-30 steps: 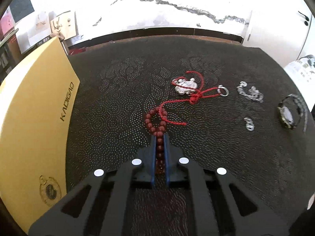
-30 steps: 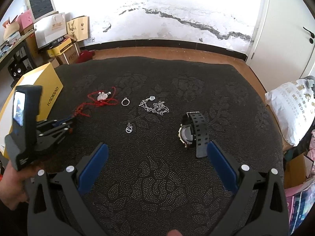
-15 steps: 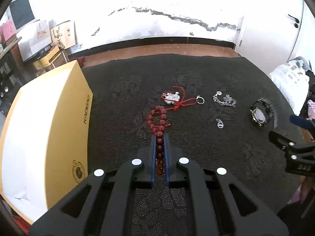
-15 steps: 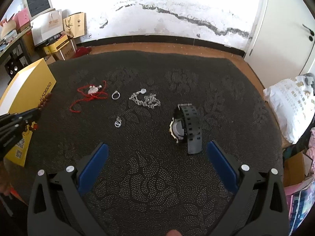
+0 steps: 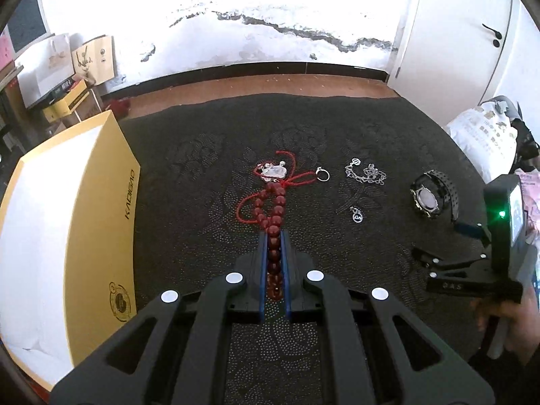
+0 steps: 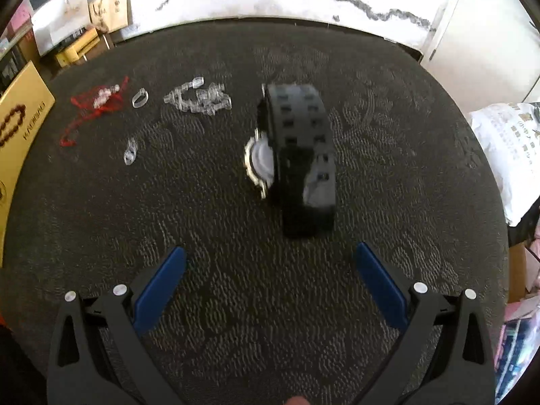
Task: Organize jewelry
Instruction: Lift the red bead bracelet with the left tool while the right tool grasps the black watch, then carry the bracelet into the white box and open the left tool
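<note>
My left gripper (image 5: 273, 236) is shut on a dark red bead bracelet (image 5: 270, 202) and holds it above the dark patterned mat (image 5: 202, 236); the beads also show at the left edge of the right wrist view (image 6: 11, 125). On the mat lie a red cord with a silver charm (image 5: 275, 170), a ring (image 5: 322, 174), a silver chain (image 5: 366, 173), a small pendant (image 5: 356, 216) and a black watch (image 5: 433, 197). My right gripper (image 6: 270, 266) is open, empty, just short of the watch (image 6: 293, 155).
A yellow box (image 5: 67, 222) stands at the mat's left edge. A white bag (image 5: 486, 138) lies off the right side. Boxes and paper bags (image 5: 67, 67) stand by the far wall. The right gripper (image 5: 472, 263) shows at the right of the left wrist view.
My left gripper has lifted and drawn back with the bead bracelet. My right gripper has moved forward and down toward the watch, staying open.
</note>
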The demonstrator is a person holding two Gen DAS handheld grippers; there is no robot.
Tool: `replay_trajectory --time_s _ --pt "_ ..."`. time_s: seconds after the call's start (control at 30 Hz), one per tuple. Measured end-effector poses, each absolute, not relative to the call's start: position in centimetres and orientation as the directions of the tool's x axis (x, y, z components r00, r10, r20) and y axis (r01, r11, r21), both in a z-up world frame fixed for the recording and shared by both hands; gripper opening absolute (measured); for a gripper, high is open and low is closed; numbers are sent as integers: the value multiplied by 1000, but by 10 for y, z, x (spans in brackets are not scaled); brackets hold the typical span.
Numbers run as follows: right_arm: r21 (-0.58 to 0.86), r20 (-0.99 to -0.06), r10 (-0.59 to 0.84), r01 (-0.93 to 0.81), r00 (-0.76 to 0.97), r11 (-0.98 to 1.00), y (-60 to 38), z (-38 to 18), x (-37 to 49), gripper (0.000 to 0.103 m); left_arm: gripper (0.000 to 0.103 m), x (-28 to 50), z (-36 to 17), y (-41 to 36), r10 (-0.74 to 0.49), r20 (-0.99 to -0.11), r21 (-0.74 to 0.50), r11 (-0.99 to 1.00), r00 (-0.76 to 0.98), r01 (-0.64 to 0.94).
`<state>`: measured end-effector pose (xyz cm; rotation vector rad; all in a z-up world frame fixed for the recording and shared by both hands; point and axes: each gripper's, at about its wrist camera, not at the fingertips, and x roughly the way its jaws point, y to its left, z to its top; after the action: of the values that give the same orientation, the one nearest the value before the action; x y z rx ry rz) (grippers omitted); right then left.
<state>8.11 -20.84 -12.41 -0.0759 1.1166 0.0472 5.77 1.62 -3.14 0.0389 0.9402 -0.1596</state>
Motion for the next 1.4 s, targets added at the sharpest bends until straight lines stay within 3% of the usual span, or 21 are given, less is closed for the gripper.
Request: replay_trajectory --time_s 0.4,0.47,0.6,0.9,1.4 --pt "9 -901 51 -99 431 995 -209 -128 123 97 7 59 -39 8 -132 -823 -44 984 553 170" --pt "5 -896 47 -96 441 995 -209 -126 124 91 7 59 -40 6 -131 -824 -41 984 551 172" --pt "15 -893 48 -76 448 997 -215 -117 126 50 7 60 -41 2 -127 -826 -35 984 549 175" --pt "6 -891 37 -71 453 997 -203 -108 117 49 7 59 -38 0 -119 -824 -23 984 553 178" --pt "5 -822 129 -219 555 976 -114 -11 56 49 7 48 -15 16 -68 -800 10 992 596 126"
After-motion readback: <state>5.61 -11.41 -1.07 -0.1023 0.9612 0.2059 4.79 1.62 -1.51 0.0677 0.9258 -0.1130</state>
